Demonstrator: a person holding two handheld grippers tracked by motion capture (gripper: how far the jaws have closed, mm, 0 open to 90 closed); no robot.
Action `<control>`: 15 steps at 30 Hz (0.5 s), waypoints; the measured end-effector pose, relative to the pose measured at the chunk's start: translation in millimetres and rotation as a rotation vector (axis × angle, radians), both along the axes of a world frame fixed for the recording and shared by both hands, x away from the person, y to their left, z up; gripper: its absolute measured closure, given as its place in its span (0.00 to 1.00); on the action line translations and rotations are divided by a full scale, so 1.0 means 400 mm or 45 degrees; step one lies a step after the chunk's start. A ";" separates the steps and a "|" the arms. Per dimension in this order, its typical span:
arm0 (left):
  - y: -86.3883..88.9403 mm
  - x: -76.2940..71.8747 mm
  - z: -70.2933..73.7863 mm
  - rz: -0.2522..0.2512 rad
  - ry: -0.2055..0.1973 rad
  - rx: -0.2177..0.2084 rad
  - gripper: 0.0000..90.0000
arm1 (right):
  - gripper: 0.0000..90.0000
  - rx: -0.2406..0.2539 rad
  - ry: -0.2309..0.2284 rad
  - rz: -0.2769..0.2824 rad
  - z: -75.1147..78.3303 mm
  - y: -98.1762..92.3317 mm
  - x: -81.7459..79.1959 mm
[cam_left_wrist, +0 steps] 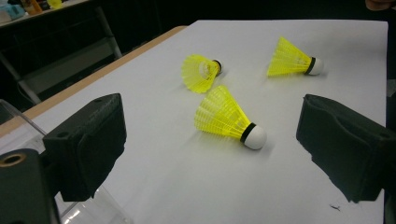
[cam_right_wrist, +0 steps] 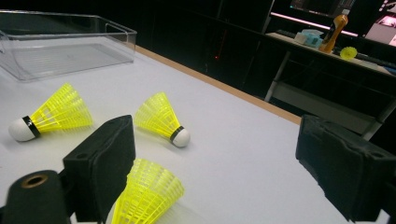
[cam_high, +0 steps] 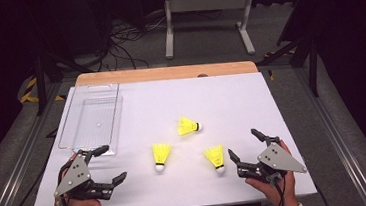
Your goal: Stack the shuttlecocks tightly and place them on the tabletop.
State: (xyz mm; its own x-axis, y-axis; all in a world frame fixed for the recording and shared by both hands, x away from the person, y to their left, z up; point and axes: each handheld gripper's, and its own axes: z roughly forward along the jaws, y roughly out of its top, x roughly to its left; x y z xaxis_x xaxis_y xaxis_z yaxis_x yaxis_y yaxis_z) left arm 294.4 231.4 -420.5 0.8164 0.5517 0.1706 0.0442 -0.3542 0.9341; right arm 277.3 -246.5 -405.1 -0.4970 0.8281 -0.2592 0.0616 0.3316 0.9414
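Observation:
Three yellow shuttlecocks with white cork tips lie on the white table (cam_high: pixel 178 188): one in the middle (cam_high: pixel 189 126), one nearer and to the left (cam_high: pixel 161 156), one nearer and to the right (cam_high: pixel 216 158). My left gripper (cam_high: pixel 113 163) rests at the front left, open and holding nothing, pointing at the left shuttlecock (cam_left_wrist: pixel 229 116), with the other two (cam_left_wrist: pixel 201 72) (cam_left_wrist: pixel 292 59) beyond. My right gripper (cam_high: pixel 243 143) is open at the front right, just right of the right shuttlecock (cam_right_wrist: pixel 147 193), which lies partly behind its left jaw. In its view the other two (cam_right_wrist: pixel 161 116) (cam_right_wrist: pixel 51 114) lie farther off.
An empty clear plastic tray (cam_high: pixel 91 120) (cam_right_wrist: pixel 70 46) stands at the table's back left, just beyond my left gripper. The table's far edge is a wooden strip (cam_high: pixel 166 73). Behind it are a white frame (cam_high: pixel 208 10) and floor cables (cam_high: pixel 125 38).

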 end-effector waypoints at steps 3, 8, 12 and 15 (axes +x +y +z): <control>-0.005 0.002 -0.002 -0.003 0.011 0.007 0.11 | 0.14 -0.009 0.010 0.003 -0.004 0.000 0.003; -0.010 -0.003 -0.004 -0.014 0.016 0.021 0.11 | 0.14 -0.006 -0.009 0.014 -0.001 0.005 -0.003; -0.009 -0.004 -0.005 -0.028 0.031 0.030 0.11 | 0.14 -0.018 -0.013 0.025 -0.001 0.013 -0.002; -0.017 0.001 -0.009 -0.045 0.048 0.056 0.12 | 0.12 -0.041 -0.009 0.021 -0.004 0.020 0.001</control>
State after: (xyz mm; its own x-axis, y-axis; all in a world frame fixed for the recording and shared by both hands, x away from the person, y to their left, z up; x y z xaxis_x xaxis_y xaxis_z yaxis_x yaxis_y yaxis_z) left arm 294.7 224.7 -424.2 0.8415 0.5151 0.1629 0.0659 -0.3971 0.9154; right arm 277.8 -238.3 -406.7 -0.5087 0.8109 -0.2892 0.0495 0.3629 0.9305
